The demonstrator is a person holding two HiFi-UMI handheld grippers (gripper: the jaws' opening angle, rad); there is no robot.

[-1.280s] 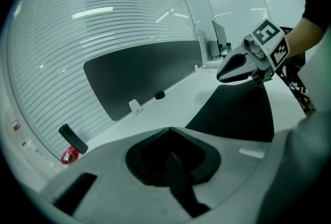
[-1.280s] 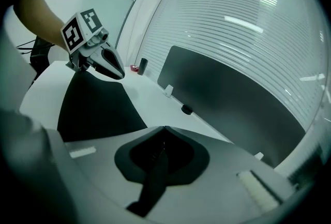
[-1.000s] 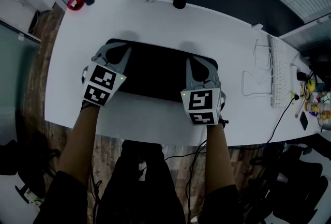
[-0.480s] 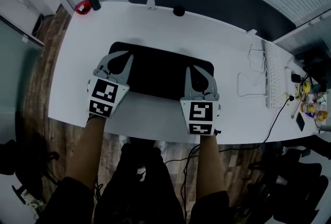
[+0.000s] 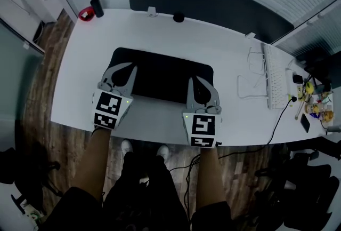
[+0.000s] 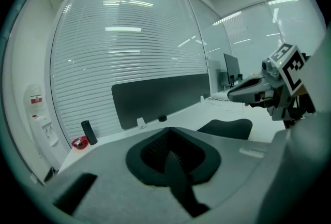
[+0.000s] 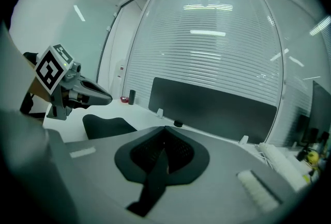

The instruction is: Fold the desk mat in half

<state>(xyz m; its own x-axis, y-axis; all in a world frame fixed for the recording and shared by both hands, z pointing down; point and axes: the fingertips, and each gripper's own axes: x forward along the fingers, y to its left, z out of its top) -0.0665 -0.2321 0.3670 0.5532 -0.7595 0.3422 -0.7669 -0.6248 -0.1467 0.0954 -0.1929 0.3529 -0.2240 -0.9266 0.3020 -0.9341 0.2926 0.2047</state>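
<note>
A black desk mat (image 5: 160, 72) lies on the white desk (image 5: 224, 48), with its near edge lifted off the desk. My left gripper (image 5: 129, 68) is shut on the mat's near-left edge. A thin black strip of mat shows between its jaws in the left gripper view (image 6: 168, 140). My right gripper (image 5: 192, 80) is shut on the near-right edge, with the same dark strip pinched (image 7: 163, 140). Each gripper view shows the other gripper hovering over the mat (image 6: 227, 127) (image 7: 106, 125).
A white keyboard (image 5: 277, 83) and loose cables (image 5: 250, 72) lie at the desk's right, with small clutter (image 5: 314, 102) beyond. A dark partition (image 5: 213, 0) lines the far edge. A red bowl (image 5: 85, 13), a black cylinder (image 5: 96, 7) and a small black knob (image 5: 178, 17) sit near it.
Both grippers have risen, still shut on the mat's near edge, which has come up with them. The head view has pulled back from the desk.
</note>
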